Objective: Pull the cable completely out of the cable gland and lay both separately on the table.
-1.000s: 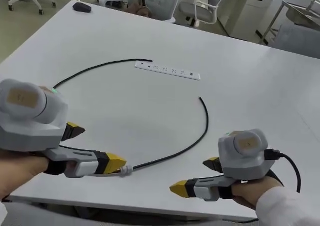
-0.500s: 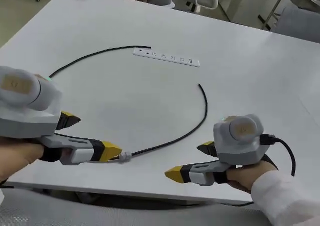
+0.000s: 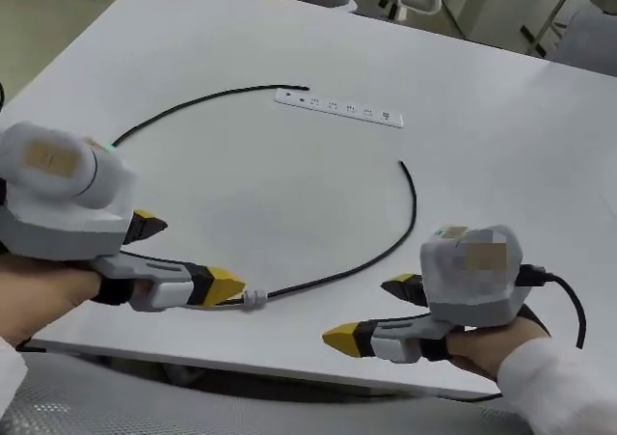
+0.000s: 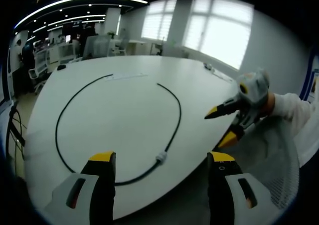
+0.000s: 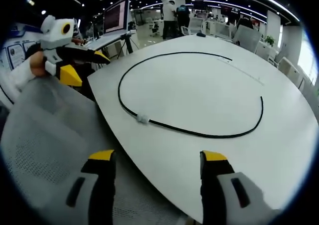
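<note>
Item: black cable, 1 loop on table; white cable gland threaded on it near the front edge. Left gripper, right gripper: jaws wide, empty. Advice: left pinches gland squarely, right takes cable beside it, pull straight.

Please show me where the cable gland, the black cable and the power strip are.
cable gland (image 3: 254, 299): head view, on its white body.
black cable (image 3: 415, 213): head view, on the bend to the right of the gland.
power strip (image 3: 339, 107): head view, on the middle of its top face.
</note>
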`<action>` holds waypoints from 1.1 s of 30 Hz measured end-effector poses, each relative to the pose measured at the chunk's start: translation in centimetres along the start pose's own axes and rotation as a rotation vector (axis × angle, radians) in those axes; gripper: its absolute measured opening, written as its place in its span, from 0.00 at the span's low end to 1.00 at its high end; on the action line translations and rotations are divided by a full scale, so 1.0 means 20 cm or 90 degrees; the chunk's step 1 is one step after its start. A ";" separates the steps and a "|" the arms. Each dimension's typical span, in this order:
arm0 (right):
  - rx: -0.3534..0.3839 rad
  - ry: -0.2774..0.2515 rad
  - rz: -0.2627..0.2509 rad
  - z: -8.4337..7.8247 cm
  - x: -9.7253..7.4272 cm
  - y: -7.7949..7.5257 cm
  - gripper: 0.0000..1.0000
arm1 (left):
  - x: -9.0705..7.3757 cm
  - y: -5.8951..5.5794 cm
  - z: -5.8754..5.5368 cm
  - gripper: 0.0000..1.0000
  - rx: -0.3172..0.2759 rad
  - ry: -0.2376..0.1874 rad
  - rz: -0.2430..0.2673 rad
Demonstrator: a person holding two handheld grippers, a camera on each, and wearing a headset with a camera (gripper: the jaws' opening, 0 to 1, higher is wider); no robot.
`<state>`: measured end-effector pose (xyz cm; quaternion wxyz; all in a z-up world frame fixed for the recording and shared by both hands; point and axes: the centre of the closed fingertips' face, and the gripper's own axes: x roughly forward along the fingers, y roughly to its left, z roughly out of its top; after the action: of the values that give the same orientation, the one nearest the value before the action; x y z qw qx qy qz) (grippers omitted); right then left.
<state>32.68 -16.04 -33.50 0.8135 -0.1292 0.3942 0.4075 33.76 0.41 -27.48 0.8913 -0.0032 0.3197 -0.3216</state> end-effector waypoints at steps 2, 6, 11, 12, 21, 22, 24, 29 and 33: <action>-0.016 0.005 0.006 0.01 0.01 0.01 0.69 | 0.00 0.01 0.00 0.76 -0.002 -0.003 0.002; -0.052 -0.006 0.014 0.07 0.02 0.02 0.65 | 0.00 0.02 0.02 0.76 -0.008 -0.009 0.004; -0.100 -0.014 0.052 0.18 0.12 0.06 0.63 | 0.00 0.02 0.03 0.75 -0.002 -0.014 0.003; -0.103 -0.021 0.064 0.22 0.15 0.08 0.62 | 0.00 0.02 0.03 0.75 -0.002 -0.015 0.003; -0.215 -0.035 0.116 0.38 0.41 0.15 0.51 | -0.03 0.09 0.07 0.73 -0.030 -0.047 0.025; -0.232 -0.033 0.119 0.38 0.44 0.15 0.50 | -0.03 0.09 0.07 0.73 -0.032 -0.046 0.026; -0.267 -0.026 0.131 0.36 0.48 0.16 0.46 | -0.02 0.09 0.07 0.73 -0.033 -0.043 0.029; -0.352 0.018 0.172 0.25 0.55 0.15 0.41 | -0.01 0.10 0.05 0.73 -0.033 -0.034 0.031; -0.396 0.044 0.198 0.17 0.57 0.12 0.36 | 0.00 0.10 0.04 0.73 -0.032 -0.023 0.030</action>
<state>36.68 -6.25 -39.56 0.6494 -0.3227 0.2939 0.6227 35.35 1.83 -27.23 0.9039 -0.0239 0.3113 -0.2924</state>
